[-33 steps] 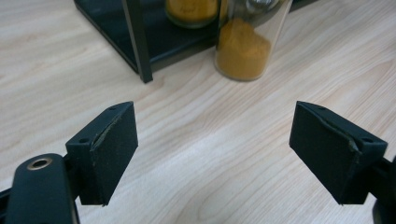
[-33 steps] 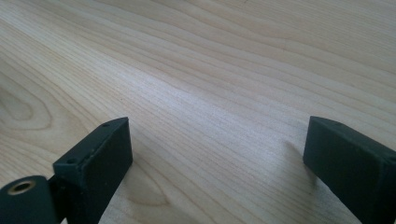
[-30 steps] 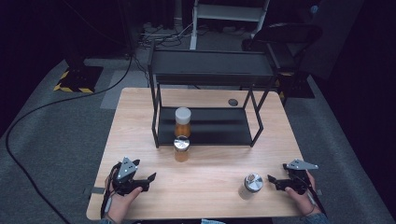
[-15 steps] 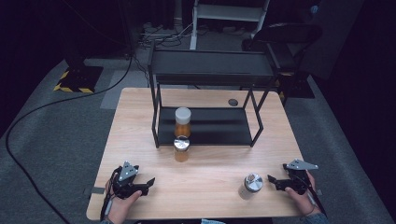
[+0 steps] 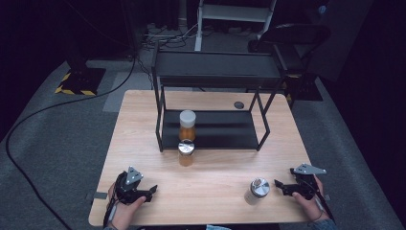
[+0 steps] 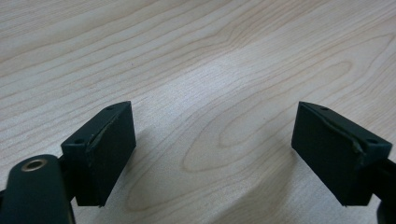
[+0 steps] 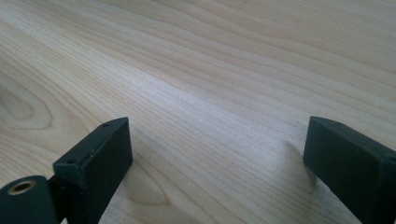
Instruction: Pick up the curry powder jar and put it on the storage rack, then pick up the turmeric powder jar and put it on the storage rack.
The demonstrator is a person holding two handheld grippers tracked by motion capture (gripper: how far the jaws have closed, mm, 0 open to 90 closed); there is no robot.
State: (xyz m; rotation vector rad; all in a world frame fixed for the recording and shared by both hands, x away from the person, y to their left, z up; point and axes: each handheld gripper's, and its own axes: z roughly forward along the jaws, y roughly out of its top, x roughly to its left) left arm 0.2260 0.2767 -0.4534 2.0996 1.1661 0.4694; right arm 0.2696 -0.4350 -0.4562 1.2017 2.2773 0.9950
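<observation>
On the pale wooden counter (image 5: 215, 191) | left hand-held gripper (image 5: 152, 190) jaws just widening, nothing between | right hand-held gripper (image 5: 277, 184) jaws apart, empty | silver-lidded jar (image 5: 257, 190), seemingly pale-bodied, stands just beside right gripper.

**No readable text**

No word, brand, number or sign can be read anywhere. The jars' labels are too small and blurred in the high view to make out. The yellow-and-black hazard stripes (image 5: 73, 89) on the floor stand are a pattern, not lettering.
</observation>
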